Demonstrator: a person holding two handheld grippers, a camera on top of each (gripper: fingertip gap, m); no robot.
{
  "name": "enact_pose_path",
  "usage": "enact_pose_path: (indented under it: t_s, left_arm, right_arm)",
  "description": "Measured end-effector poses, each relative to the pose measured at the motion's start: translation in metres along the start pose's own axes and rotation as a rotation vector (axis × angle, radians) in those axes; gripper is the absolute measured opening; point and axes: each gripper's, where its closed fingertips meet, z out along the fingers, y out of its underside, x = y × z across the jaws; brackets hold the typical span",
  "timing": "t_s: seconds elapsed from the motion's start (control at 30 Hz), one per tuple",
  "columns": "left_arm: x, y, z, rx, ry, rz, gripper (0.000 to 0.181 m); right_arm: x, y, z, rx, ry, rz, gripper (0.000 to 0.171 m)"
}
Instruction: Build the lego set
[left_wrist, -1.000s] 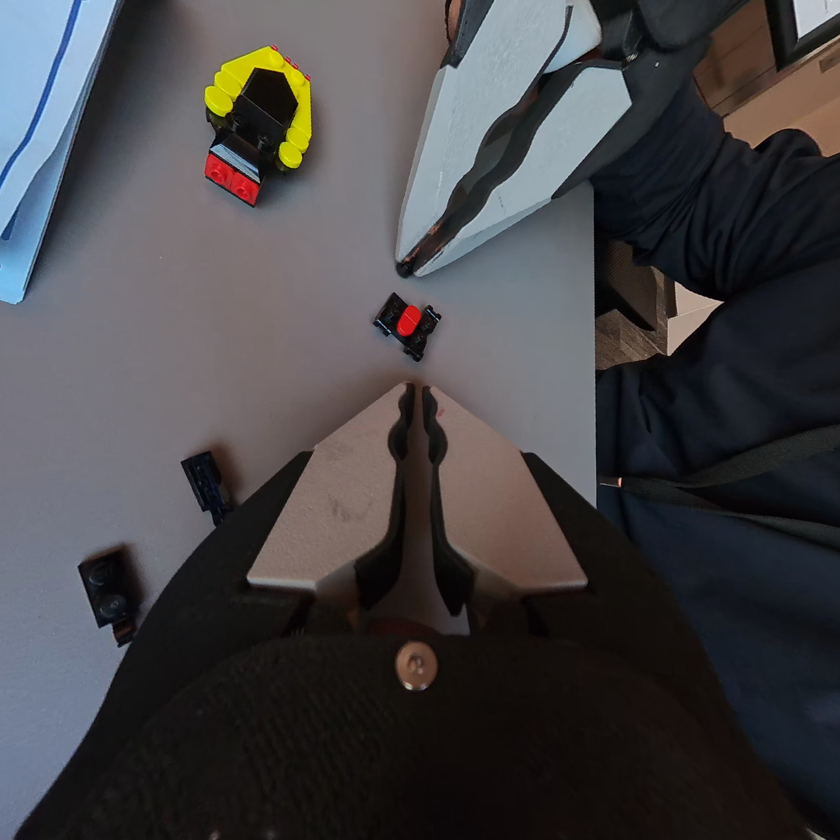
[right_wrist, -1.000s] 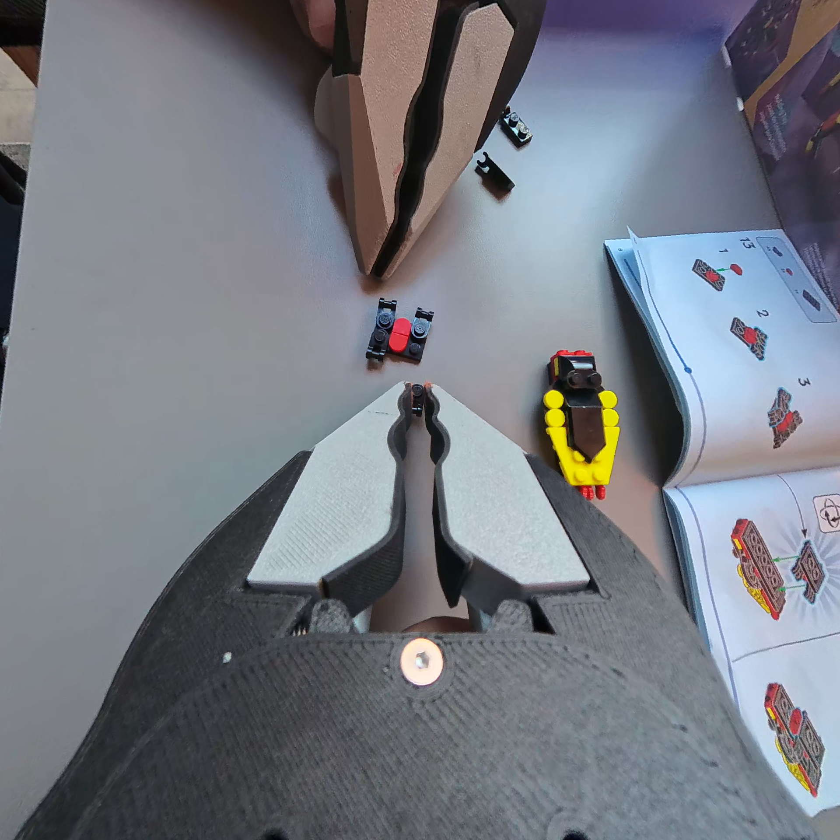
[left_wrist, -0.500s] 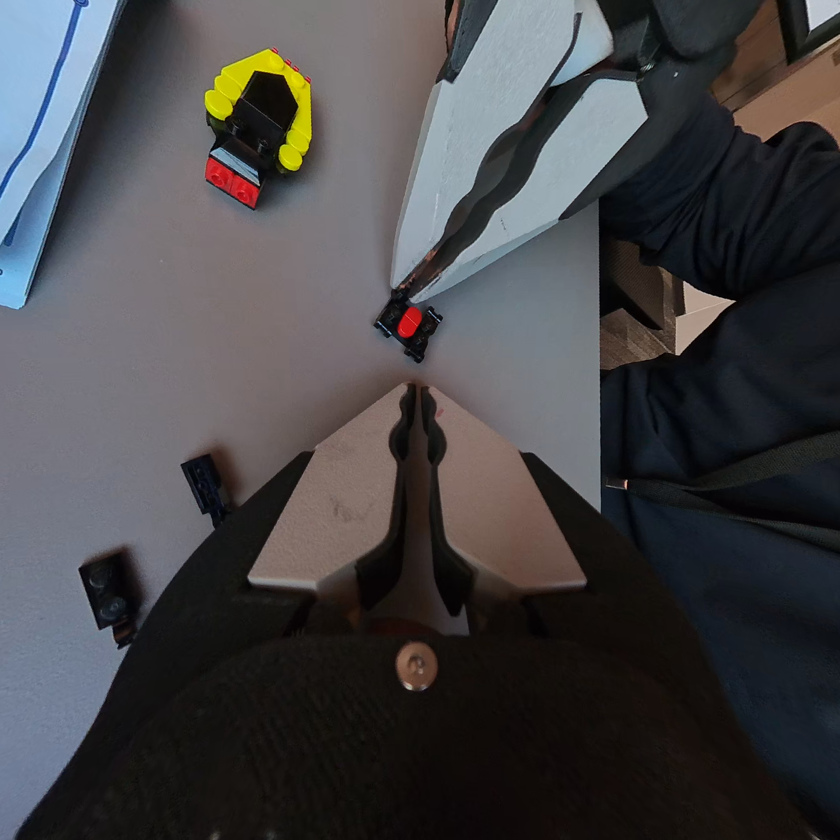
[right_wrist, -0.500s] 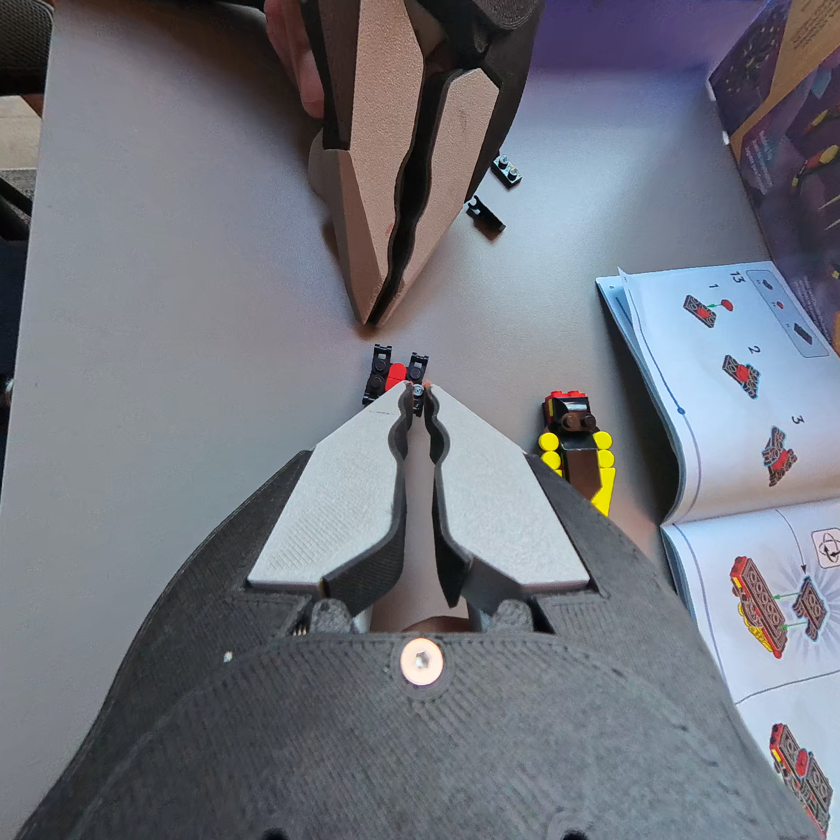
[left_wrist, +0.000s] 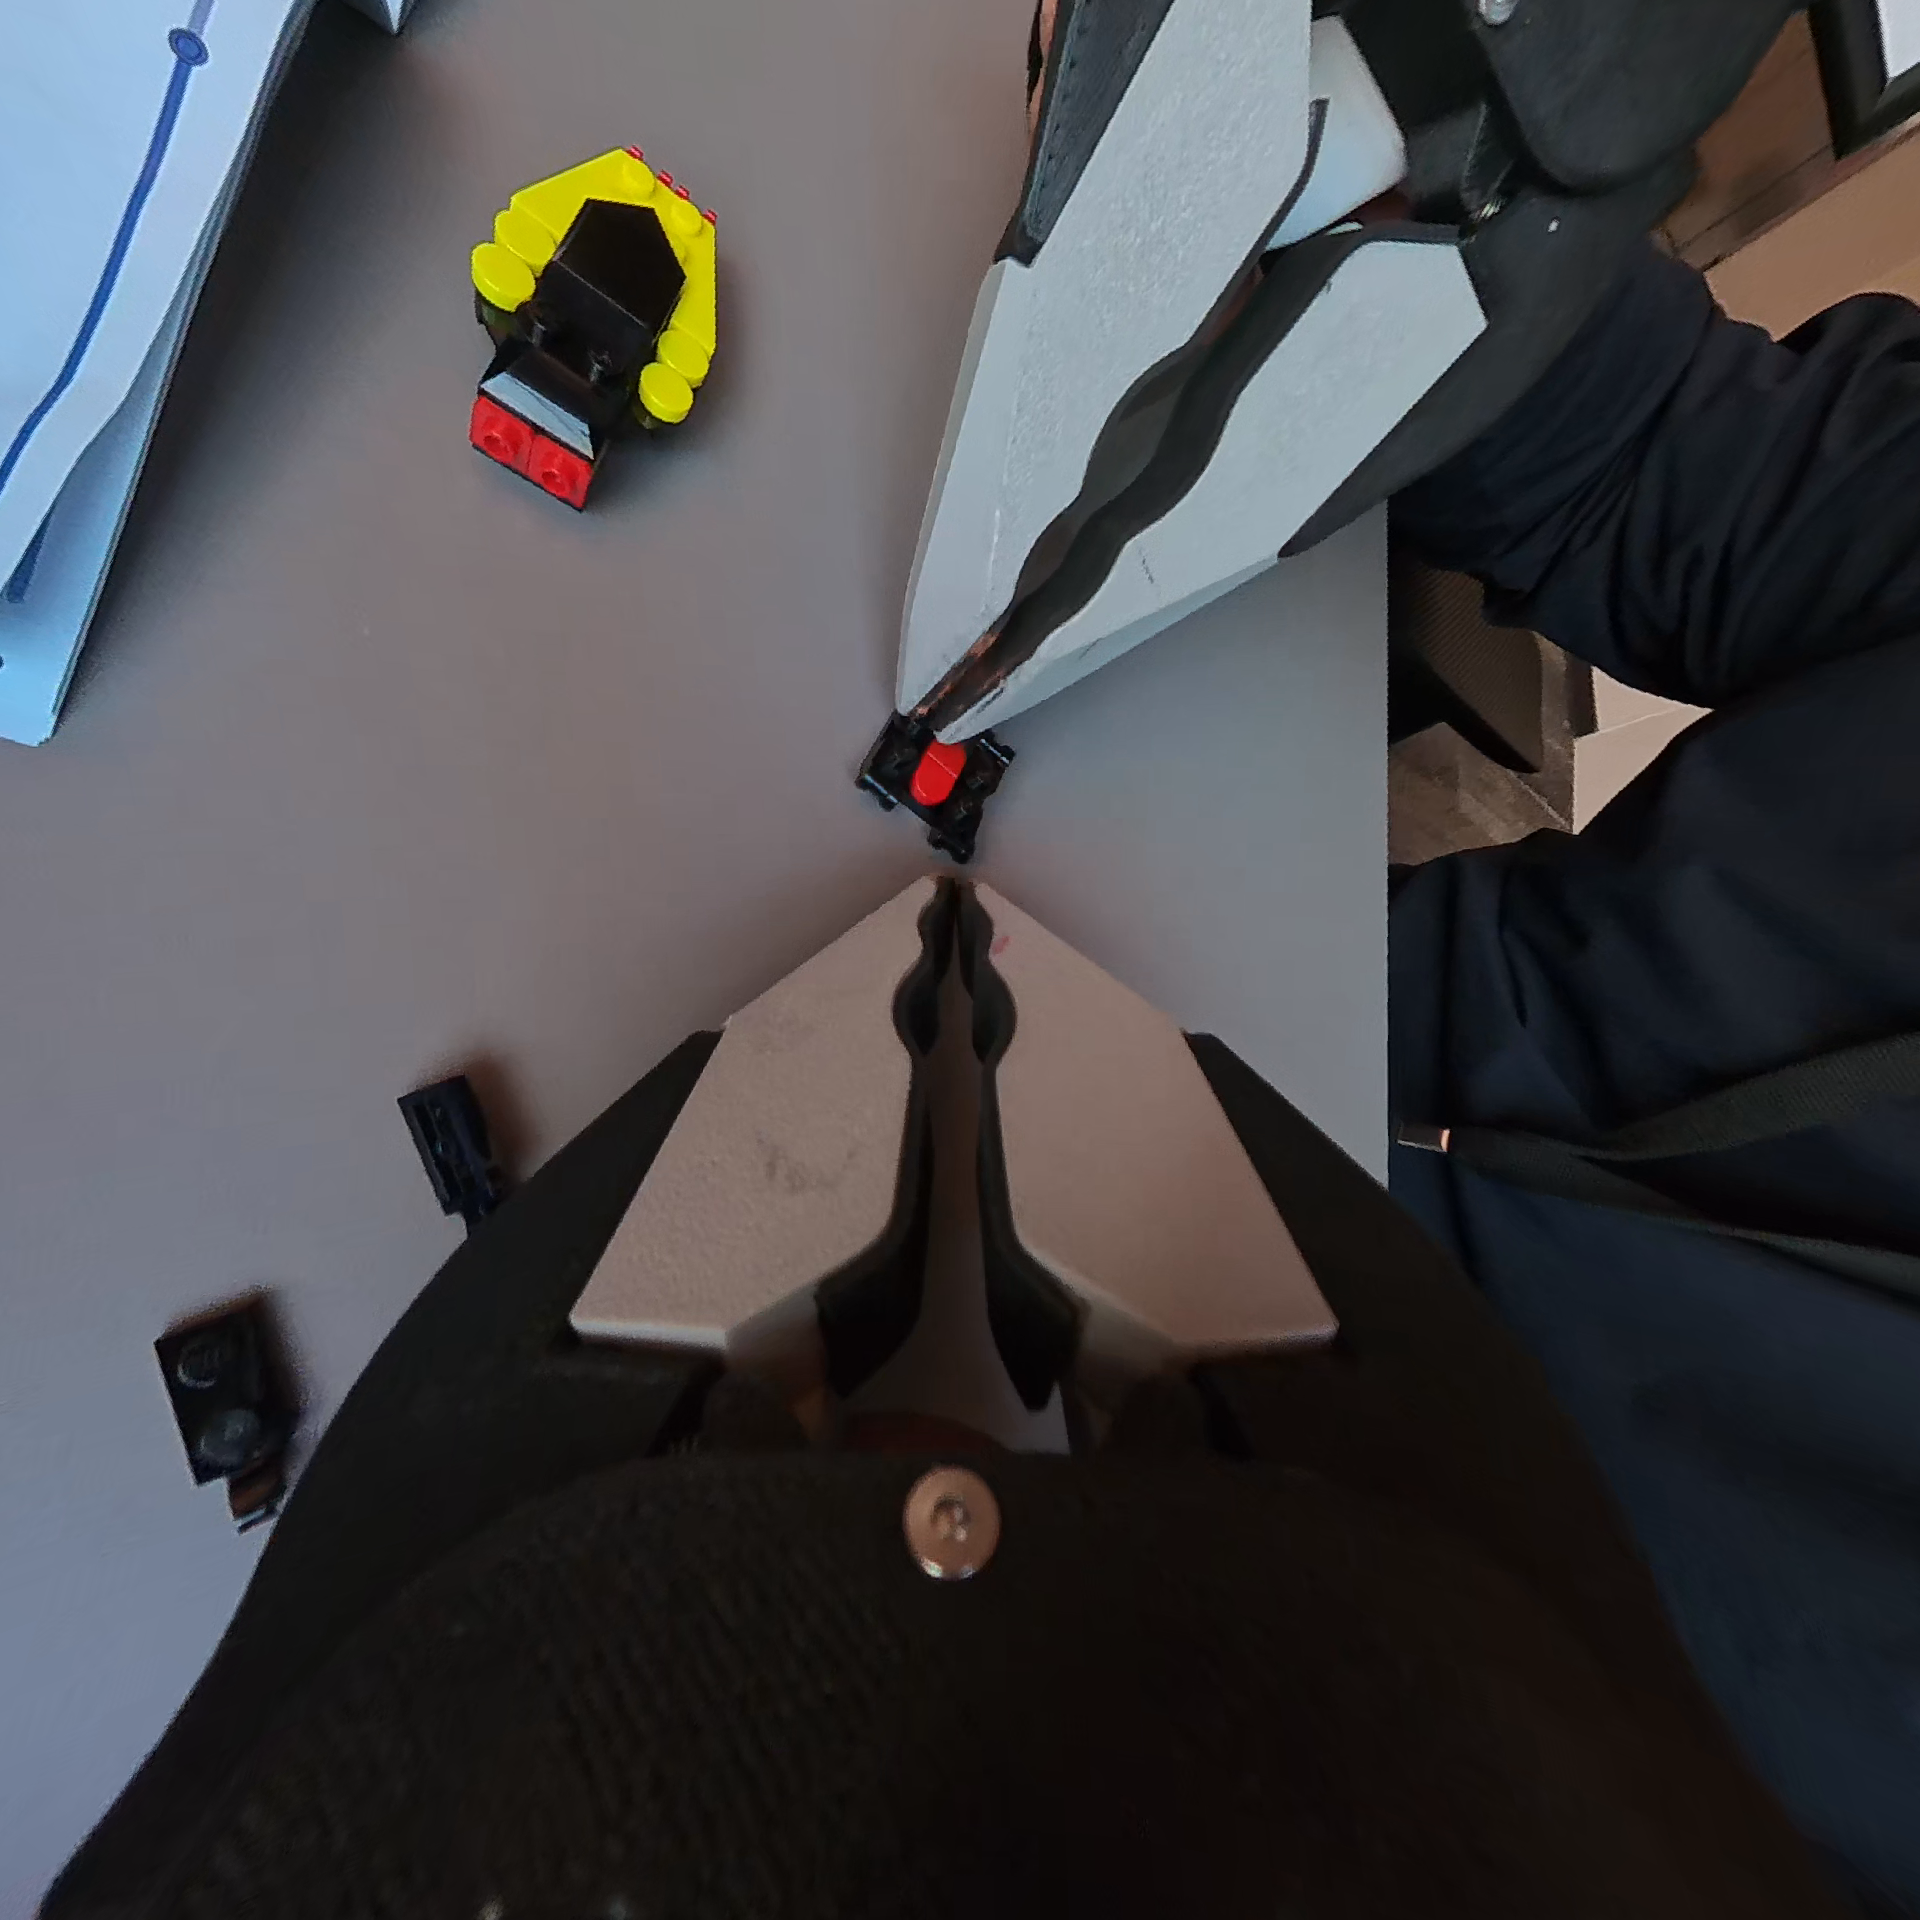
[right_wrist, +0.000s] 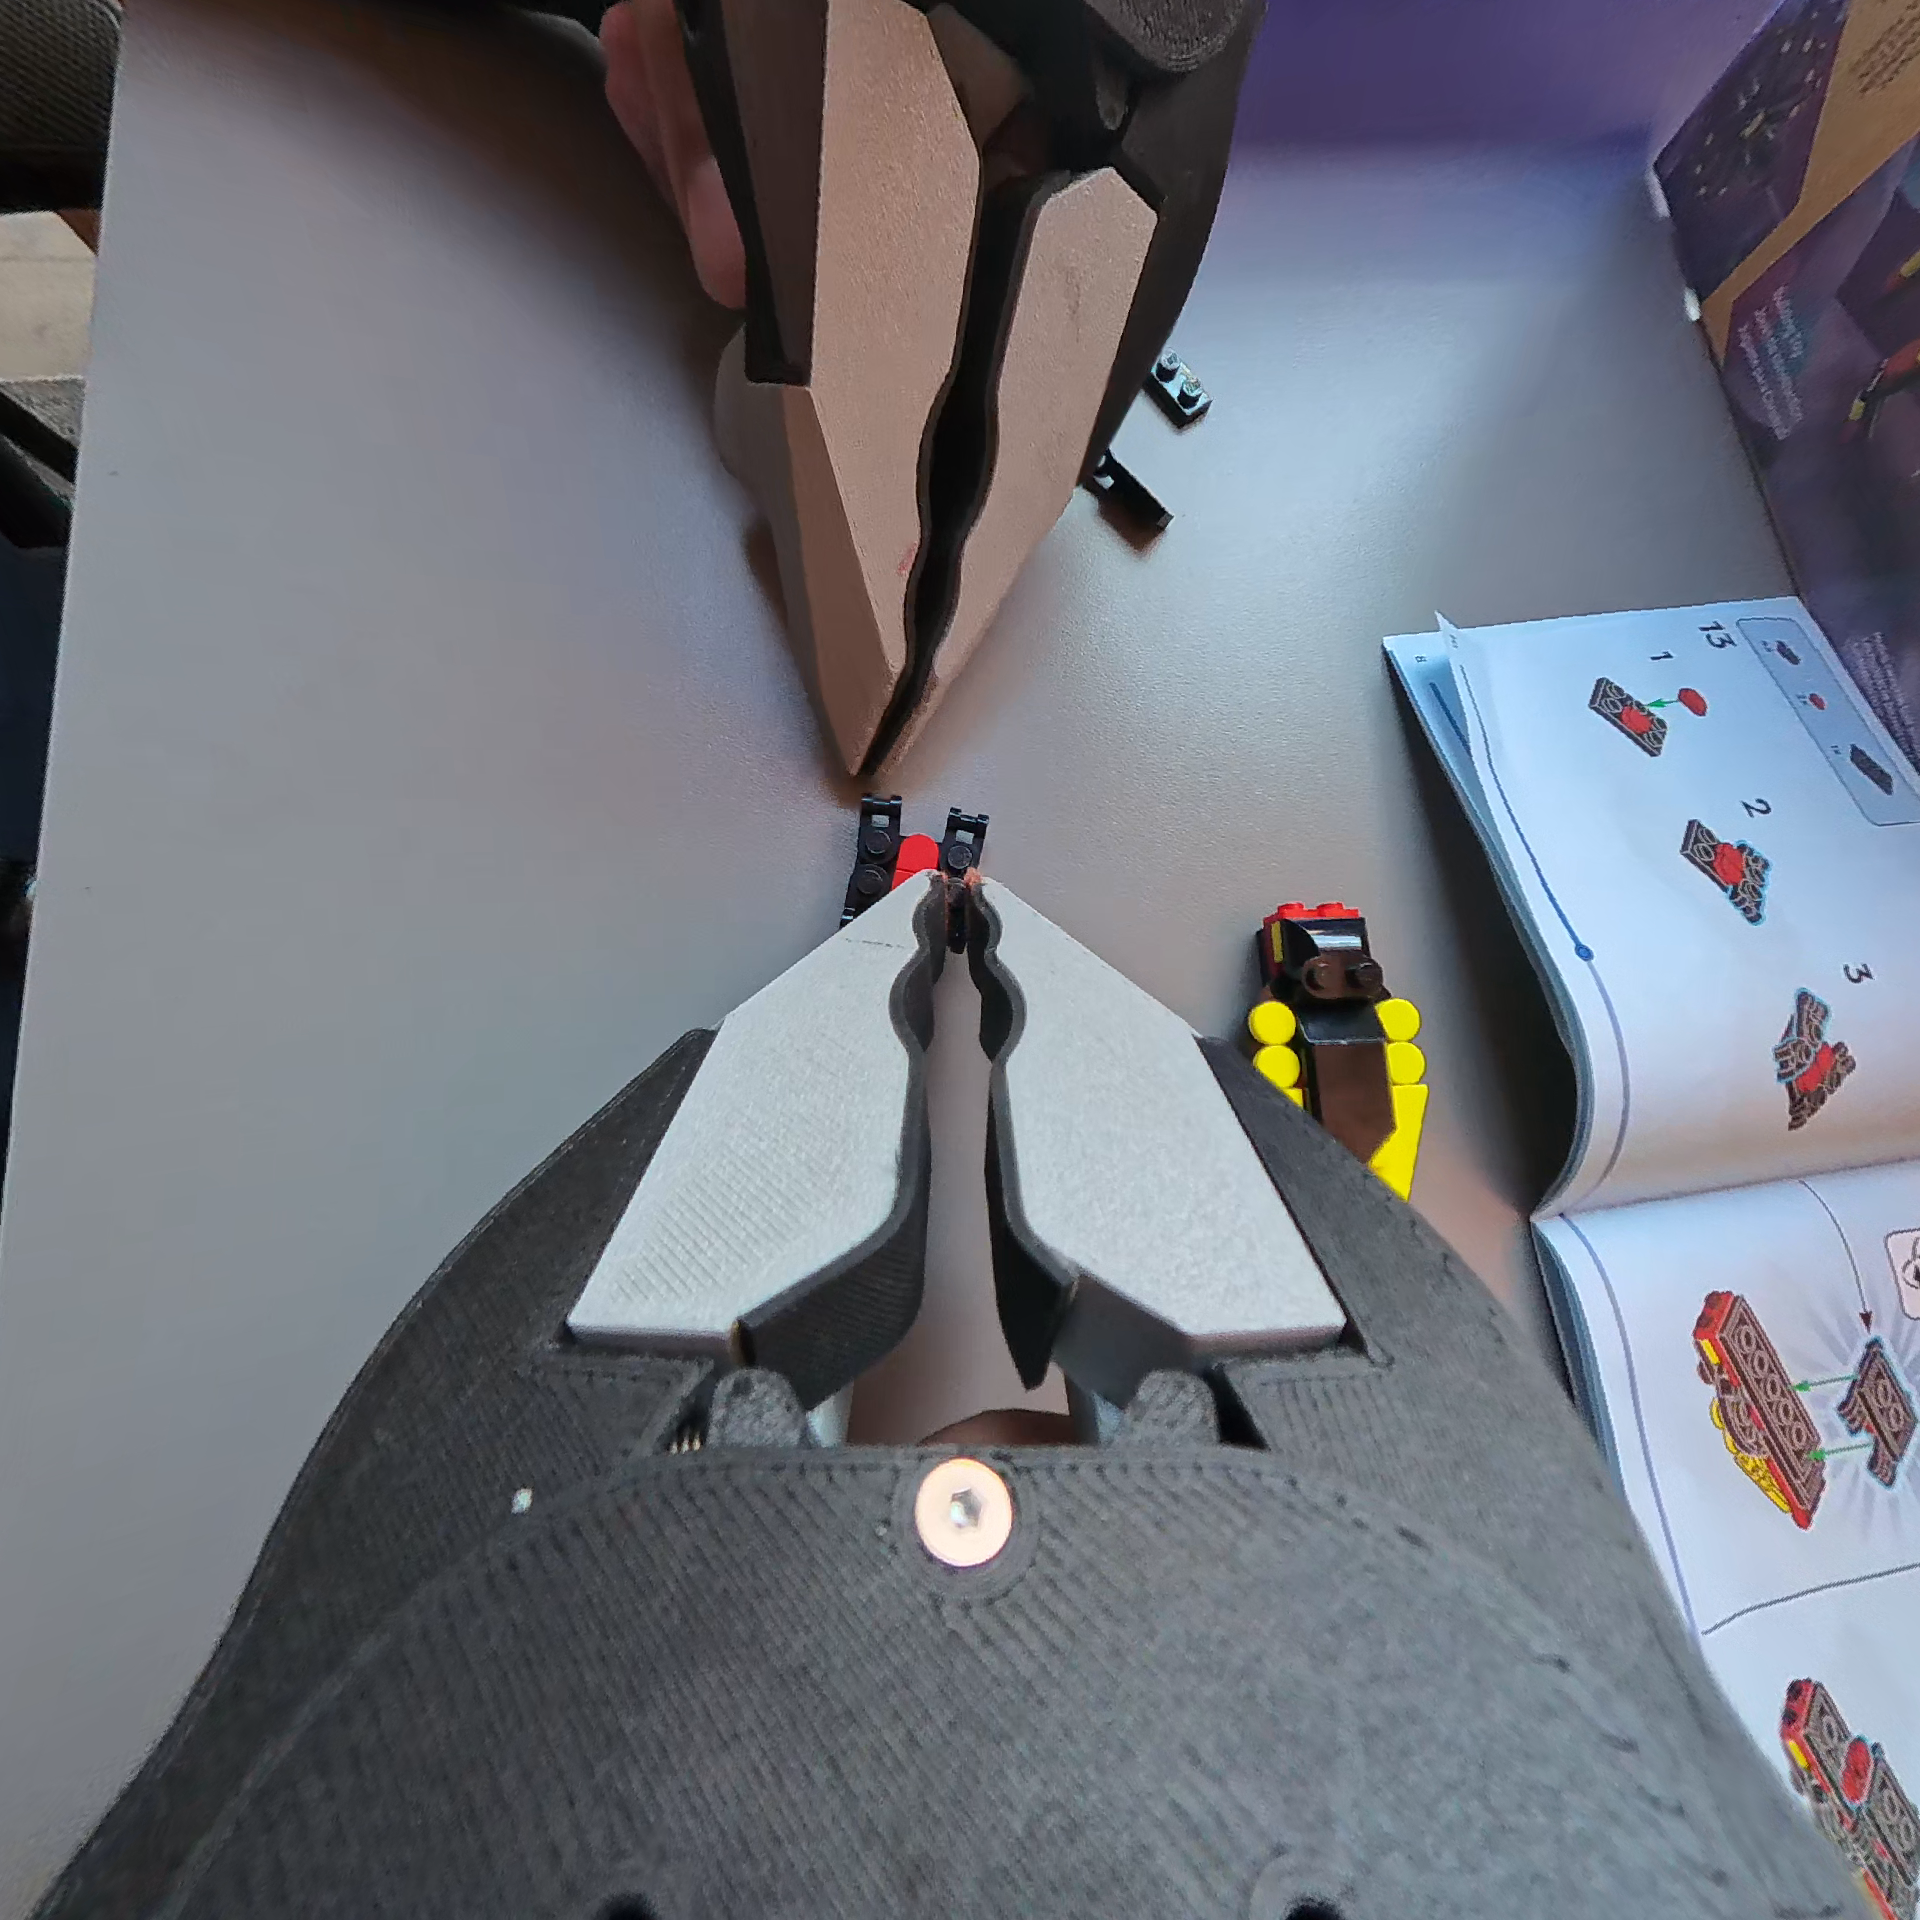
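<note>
A small black-and-red assembly (left_wrist: 935, 784) lies on the grey table (left_wrist: 416, 831), between the two gripper tips. It also shows in the right wrist view (right_wrist: 904, 852). My right gripper (right_wrist: 956, 885) is shut on a small black piece (right_wrist: 954, 920), and its tips rest at the near edge of the assembly. In the left wrist view the right gripper (left_wrist: 920, 717) touches the assembly from above. My left gripper (left_wrist: 948, 883) is shut and empty, just short of the assembly. A yellow, black and red model (left_wrist: 597, 312) sits apart from them; it also shows in the right wrist view (right_wrist: 1340, 1029).
Two loose black pieces (left_wrist: 452, 1143) (left_wrist: 223, 1392) lie left of my left gripper. An open instruction booklet (right_wrist: 1714, 935) and a dark box (right_wrist: 1818, 260) lie on the right. The table edge (left_wrist: 1387, 831) and a person's dark sleeve (left_wrist: 1662, 520) are close by. My left and right fingertips are right by each other.
My right gripper has moved forward with the small black piece, from clear of the black-and-red assembly to touching it. My left gripper has hardly moved.
</note>
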Motion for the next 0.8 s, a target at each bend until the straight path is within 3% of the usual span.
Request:
enact_pose_path:
  t_s: [0.8]
  left_arm:
    - [0.0021, -0.0004, 0.0023, -0.002, -0.005, 0.025, 0.0]
  right_arm:
    - [0.0003, -0.0011, 0.0036, -0.074, -0.039, -0.076, 0.0]
